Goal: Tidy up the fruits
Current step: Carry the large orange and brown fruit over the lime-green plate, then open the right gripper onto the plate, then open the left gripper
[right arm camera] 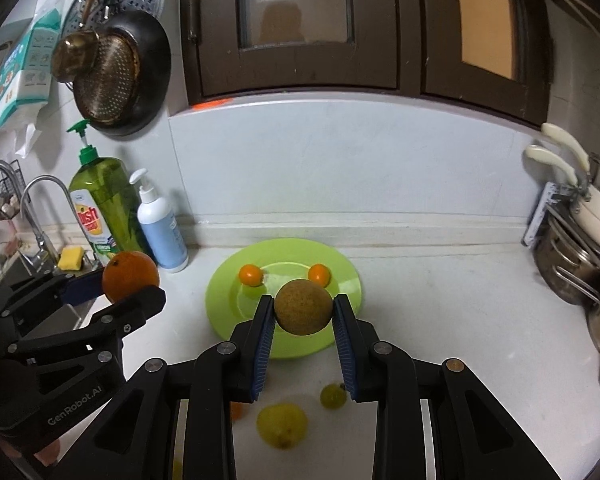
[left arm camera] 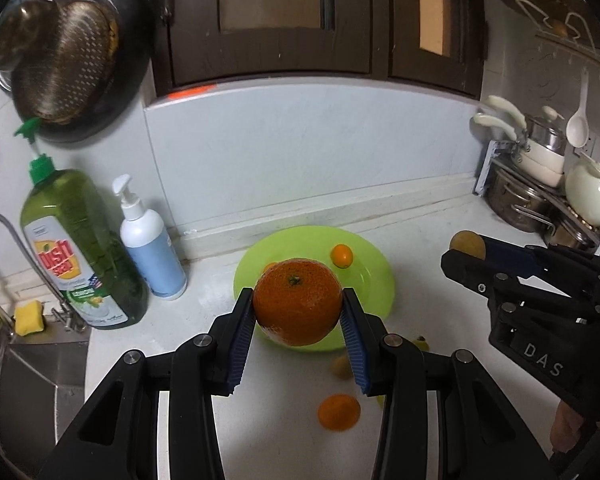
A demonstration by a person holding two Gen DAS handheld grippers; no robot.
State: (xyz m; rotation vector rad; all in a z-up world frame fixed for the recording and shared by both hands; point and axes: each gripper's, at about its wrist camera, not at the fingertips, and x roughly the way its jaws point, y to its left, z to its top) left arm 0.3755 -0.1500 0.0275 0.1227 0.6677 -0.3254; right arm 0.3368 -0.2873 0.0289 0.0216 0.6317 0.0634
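Seen from the left wrist: left gripper [left arm camera: 298, 308] clamped on a large orange [left arm camera: 298, 307], pads pressing only its two sides, fruit hanging in the air over the near rim of the green plate [left arm camera: 374, 258]. On the plate, one small orange fruit [left arm camera: 342, 256] and another [left arm camera: 269, 267] half hidden behind the held one. Loose on the counter [left arm camera: 440, 280] near the plate: a second orange [left arm camera: 339, 412], a duller small fruit [left arm camera: 341, 367], something yellow [left arm camera: 420, 345] mostly hidden. Off to the right, the right gripper [left arm camera: 460, 254] closed on a brown round fruit [left arm camera: 467, 243]. Likely trouble here: round, smooth skin held on a narrow line, so a slip if tilted or jolted, then a roll toward the sink [left arm camera: 32, 364] at the left edge. Seen from the right wrist: right gripper closed on the brown fruit, held above the plate's near half, with both small orange fruits just beyond it. Below on the counter, a yellow lemon-like fruit [right arm camera: 282, 426] and a small green one [right arm camera: 333, 396]. Left gripper at far left with the orange, close to the dish soap bottle [right arm camera: 104, 208] and pump bottle [right arm camera: 162, 232]. Further risks, as judgement: both loads arriving at one shallow plate together, with a chance of claws knocking each other; release from height sending fruit bouncing off the low rim; a dropped fruit nudging the small ones off the plate.
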